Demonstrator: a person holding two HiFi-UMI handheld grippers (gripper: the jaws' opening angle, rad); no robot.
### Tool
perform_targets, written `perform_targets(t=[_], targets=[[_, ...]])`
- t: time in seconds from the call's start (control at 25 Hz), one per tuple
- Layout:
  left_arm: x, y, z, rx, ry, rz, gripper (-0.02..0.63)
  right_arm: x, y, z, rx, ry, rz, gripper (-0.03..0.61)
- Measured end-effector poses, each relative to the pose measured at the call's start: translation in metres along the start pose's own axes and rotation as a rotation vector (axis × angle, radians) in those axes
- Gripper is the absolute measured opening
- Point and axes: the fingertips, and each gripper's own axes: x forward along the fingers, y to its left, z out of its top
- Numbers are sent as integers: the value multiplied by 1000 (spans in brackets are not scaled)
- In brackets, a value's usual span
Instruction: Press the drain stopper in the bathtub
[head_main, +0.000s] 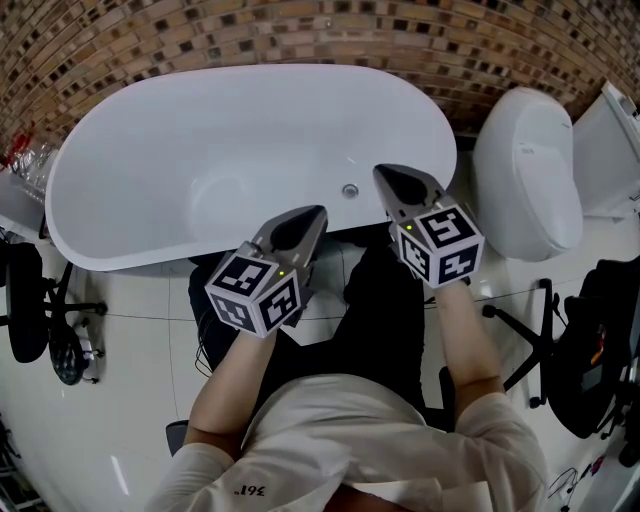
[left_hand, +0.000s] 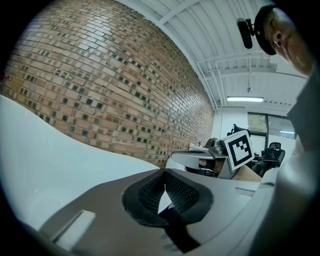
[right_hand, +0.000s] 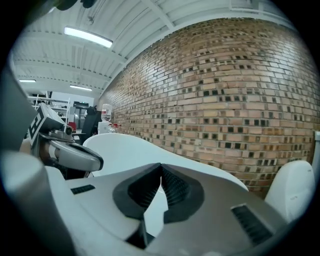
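A: Head view?
B: White bathtub (head_main: 200, 140); drain stopper (head_main: 350, 190) inside by the near wall, seen between left tool (head_main: 316, 214) and right tool (head_main: 386, 173), with neither touching it.
A: Left gripper view?
B: Left tool (left_hand: 165, 184) pressed together, empty.
A: Right gripper view?
B: Right tool (right_hand: 161, 176) pressed together, empty.

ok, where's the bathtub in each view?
Head view: bathtub, a white oval across the upper middle.
Left gripper view: its white rim fills the left side.
Right gripper view: its white rim sits centre-left.
Shared landmark: the brick wall behind the tub in all three.
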Motion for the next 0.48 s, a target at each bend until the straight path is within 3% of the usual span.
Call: perform_targets(t=[0.24, 0.48], targets=[[-10, 1, 8, -11, -38, 11, 5, -8, 11, 9, -15, -35, 24, 14], [-15, -11, 7, -22, -51, -13, 5, -9, 18, 9, -97, -40, -3, 15]])
